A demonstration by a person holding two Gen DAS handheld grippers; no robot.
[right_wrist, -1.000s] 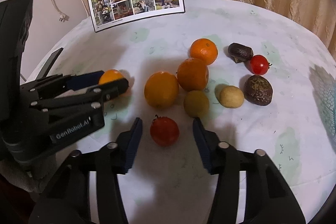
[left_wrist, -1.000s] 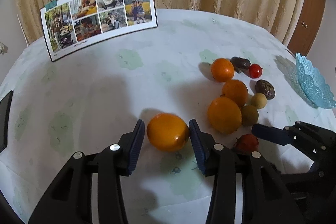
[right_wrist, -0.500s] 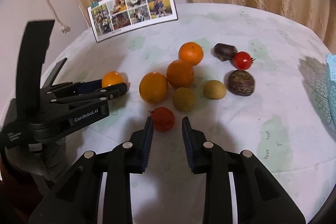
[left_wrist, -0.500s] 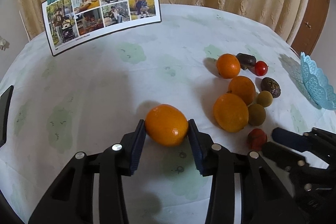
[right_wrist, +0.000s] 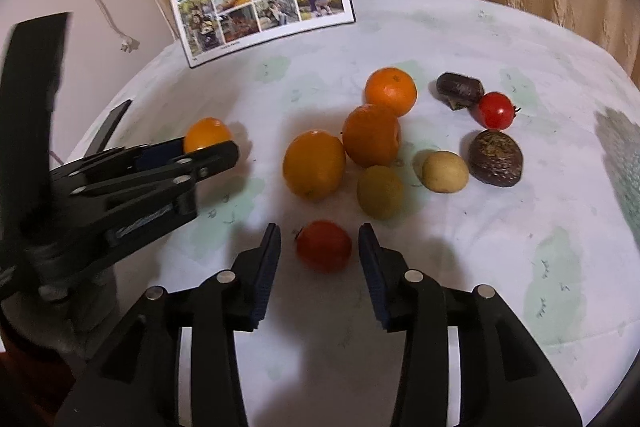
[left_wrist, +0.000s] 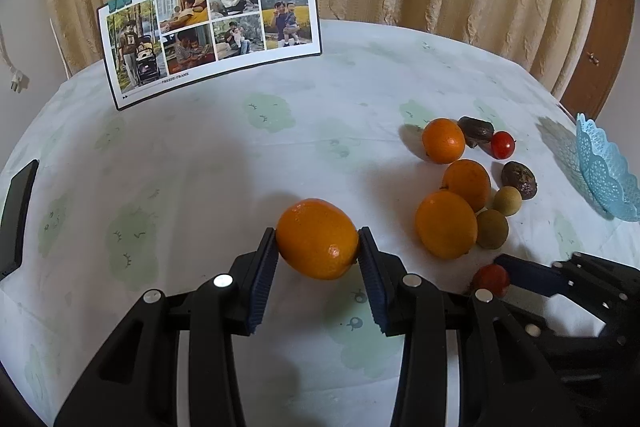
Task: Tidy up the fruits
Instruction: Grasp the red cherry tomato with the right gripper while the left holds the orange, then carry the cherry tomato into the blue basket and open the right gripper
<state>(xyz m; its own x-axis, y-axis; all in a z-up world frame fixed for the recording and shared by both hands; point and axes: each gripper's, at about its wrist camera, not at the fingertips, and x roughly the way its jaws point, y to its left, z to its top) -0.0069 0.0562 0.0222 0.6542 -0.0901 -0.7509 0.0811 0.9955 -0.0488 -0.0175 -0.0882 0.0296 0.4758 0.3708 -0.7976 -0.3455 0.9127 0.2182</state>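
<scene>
My left gripper (left_wrist: 318, 251) is shut on an orange (left_wrist: 317, 239) and holds it just above the tablecloth; it also shows in the right wrist view (right_wrist: 206, 135). My right gripper (right_wrist: 319, 249) is open around a red tomato (right_wrist: 324, 246) on the cloth, with gaps on both sides. Beyond it lie three more oranges (right_wrist: 314, 165), two yellow-green round fruits (right_wrist: 380, 191), two dark wrinkled fruits (right_wrist: 495, 157) and a second tomato (right_wrist: 495, 110).
A photo card (left_wrist: 208, 31) stands clipped at the far side of the round table. A light blue lace basket (left_wrist: 606, 171) sits at the right edge. A dark flat object (left_wrist: 18, 215) lies at the left edge. Curtains hang behind.
My left gripper closed on the orange and lifted it slightly. My right gripper, narrowed half a second ago, has moved forward and now brackets the tomato.
</scene>
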